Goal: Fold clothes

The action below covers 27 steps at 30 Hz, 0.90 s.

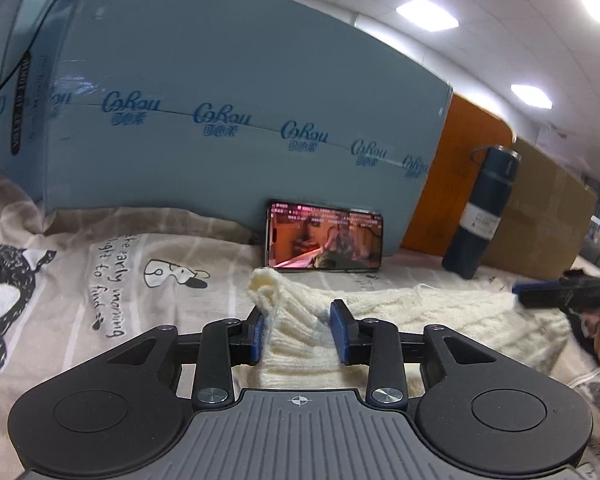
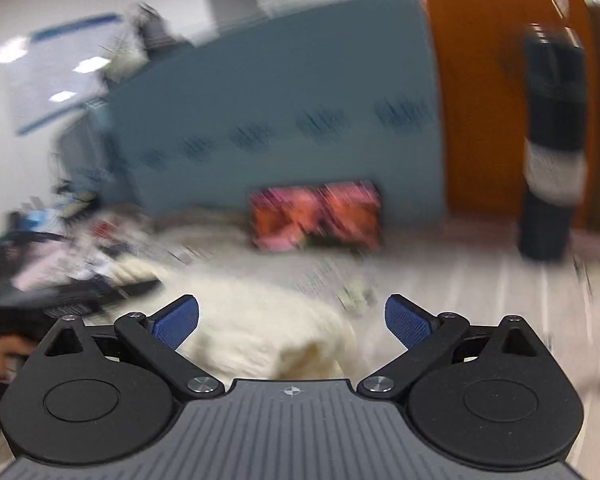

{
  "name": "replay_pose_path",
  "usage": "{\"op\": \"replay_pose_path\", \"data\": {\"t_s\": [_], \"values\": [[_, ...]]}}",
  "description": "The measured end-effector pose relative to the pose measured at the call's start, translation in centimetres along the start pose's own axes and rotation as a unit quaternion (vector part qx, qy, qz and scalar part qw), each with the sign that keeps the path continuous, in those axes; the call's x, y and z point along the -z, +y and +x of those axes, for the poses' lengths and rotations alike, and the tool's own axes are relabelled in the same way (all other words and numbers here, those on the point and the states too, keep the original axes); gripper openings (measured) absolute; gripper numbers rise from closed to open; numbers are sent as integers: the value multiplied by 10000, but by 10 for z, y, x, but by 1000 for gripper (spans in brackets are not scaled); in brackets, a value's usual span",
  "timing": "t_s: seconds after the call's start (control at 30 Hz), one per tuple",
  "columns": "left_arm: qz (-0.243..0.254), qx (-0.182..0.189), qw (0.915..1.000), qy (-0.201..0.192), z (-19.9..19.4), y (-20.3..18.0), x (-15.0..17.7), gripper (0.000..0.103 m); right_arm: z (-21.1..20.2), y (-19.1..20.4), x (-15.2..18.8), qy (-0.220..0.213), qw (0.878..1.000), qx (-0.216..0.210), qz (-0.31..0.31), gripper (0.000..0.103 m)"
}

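Cream sweater [image 1: 300, 328] edge in left claw [image 1: 299, 330], right claw [image 2: 292, 322] spread.

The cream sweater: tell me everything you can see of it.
The sweater is cream, chunky ribbed knit, soft and fuzzy. It lies rumpled across the printed bedsheet, in front of the phone. The left claw pinches a raised fold of it between its blue pads. The right claw hangs open above it, not gripping.
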<state>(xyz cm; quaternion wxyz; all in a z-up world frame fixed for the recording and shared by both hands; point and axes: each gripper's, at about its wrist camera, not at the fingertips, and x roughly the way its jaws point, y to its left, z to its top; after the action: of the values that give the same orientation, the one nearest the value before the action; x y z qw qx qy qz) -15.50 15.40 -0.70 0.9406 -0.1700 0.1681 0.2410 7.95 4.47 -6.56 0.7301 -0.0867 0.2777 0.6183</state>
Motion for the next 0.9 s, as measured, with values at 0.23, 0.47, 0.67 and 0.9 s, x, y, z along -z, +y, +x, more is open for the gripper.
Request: {"op": "replay_pose_path", "data": {"t_s": [0.23,0.47,0.67,0.9], "values": [[137,-200,9989,414,23,-4,1,39,17,-11,32,34,9981,394,478,101],[174,-496,9977,423,23,-4,3,63,21,1,40,-71,9973,679,270,103],[-912,-92,9957,96,-11,21,0,90,3,-14,36,-402,9940,-40,1012,103],[-2019,100,9791,230,-36,31,7,96,-5,-28,27,167,9748,-635,2133,103]]}}
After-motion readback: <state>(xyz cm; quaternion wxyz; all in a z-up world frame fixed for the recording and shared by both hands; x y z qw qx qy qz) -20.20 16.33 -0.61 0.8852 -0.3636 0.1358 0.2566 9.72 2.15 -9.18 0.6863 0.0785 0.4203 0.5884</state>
